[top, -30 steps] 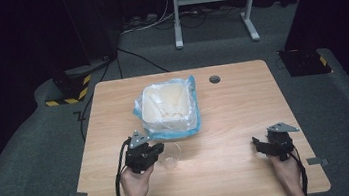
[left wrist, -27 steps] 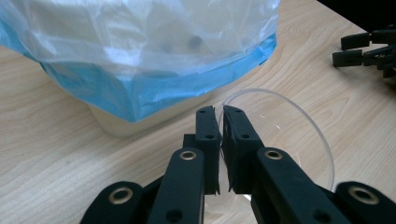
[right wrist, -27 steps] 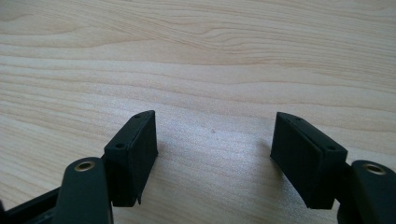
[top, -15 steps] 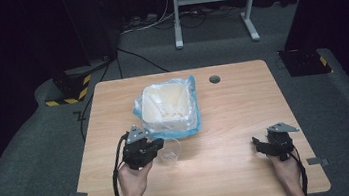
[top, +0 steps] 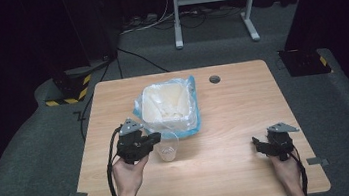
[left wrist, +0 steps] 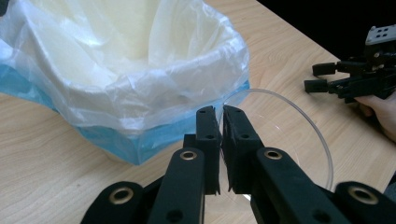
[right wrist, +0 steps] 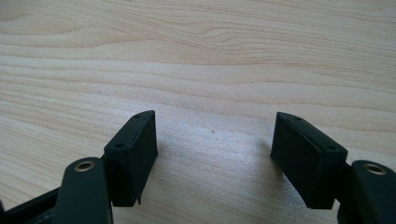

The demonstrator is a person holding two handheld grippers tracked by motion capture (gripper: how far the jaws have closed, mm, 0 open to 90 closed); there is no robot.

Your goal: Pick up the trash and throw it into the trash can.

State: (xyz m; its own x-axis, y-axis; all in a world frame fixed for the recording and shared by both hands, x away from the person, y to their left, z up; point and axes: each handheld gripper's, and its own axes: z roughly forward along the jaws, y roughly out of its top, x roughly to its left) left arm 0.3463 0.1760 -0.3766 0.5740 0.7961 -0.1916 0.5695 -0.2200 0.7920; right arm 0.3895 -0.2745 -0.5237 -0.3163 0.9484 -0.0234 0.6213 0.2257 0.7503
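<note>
Clear plastic cup [left wrist: 280,140] pinched at rim by left gripper [left wrist: 223,140], jaws clenched on thin wall, beside lined bin [top: 167,106], likely for tipping. Right gripper [right wrist: 215,154] released, jaws wide over bare surface [right wrist: 196,56], idle.

Seeing pale wood-grain table [top: 226,122], light tan with darker streaks. Bin [top: 166,106] cream-white inside, lined with translucent white bag [left wrist: 140,93], blue showing at its lower edge. My left gripper [left wrist: 222,122] black, brass-coloured rivets; grey plate on top. Clear colourless cup [top: 168,149] at its jaws. My right gripper [top: 259,144] black too. Floor dark grey; yellow-black hazard stripes [top: 69,98] at left.
</note>
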